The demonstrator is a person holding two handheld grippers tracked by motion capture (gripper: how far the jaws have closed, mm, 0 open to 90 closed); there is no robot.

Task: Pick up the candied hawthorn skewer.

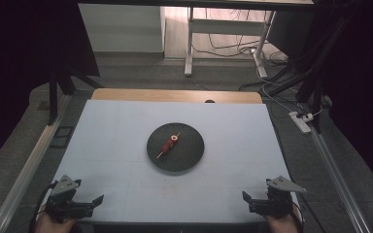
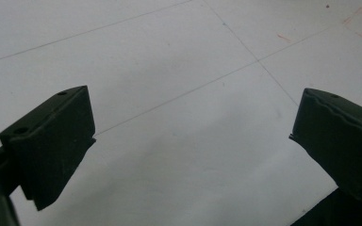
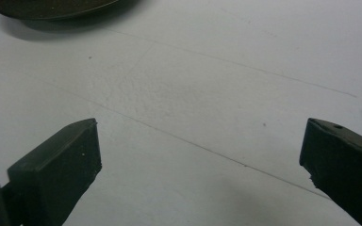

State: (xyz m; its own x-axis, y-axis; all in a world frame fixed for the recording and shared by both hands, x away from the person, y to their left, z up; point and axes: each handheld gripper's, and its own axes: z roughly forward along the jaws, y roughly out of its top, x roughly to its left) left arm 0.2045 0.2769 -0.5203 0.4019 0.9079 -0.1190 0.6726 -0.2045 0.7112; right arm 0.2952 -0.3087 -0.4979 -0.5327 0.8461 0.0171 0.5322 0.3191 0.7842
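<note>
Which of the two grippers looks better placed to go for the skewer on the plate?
Probably the right gripper. Both rest open at the near table edge, about equally far from the skewer, but the right gripper view already has the plate ahead, while the left gripper faces bare table.

A plate [image 1: 175, 146] sits at the middle of the counter [image 1: 111, 145], and a skewer [image 1: 168, 145] lies on it (slanted, one end toward the near left). The left gripper [image 1: 85, 204] rests at the near left corner, the right gripper [image 1: 256, 201] at the near right, both well apart from the plate.
</note>
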